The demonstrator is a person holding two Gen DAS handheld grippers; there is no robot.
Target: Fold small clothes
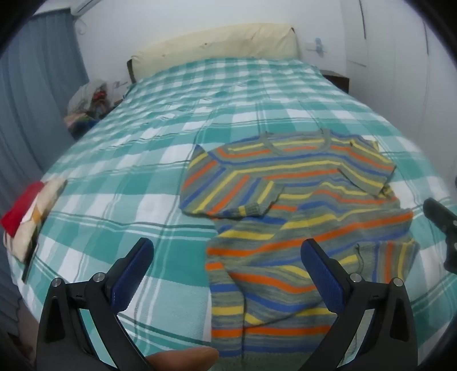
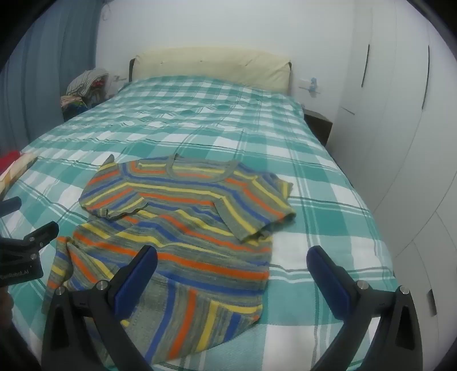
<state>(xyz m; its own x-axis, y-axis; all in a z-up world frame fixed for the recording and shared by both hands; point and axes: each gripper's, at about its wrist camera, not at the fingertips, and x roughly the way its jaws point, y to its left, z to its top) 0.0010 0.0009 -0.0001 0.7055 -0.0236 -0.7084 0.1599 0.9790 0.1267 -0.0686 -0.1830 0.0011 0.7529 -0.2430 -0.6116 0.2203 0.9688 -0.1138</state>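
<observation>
Grippers angle downward over your striped sweater (image 1: 300, 205), which lies mid-frame on the plaid bedspread (image 1: 128, 177). Left gripper (image 1: 227, 256) and right gripper (image 2: 231, 265): jaws fully spread, holding nothing.

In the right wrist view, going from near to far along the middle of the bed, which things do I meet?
Striped sweater → bare checked bedspread → cream headboard cushion → white wall.
</observation>
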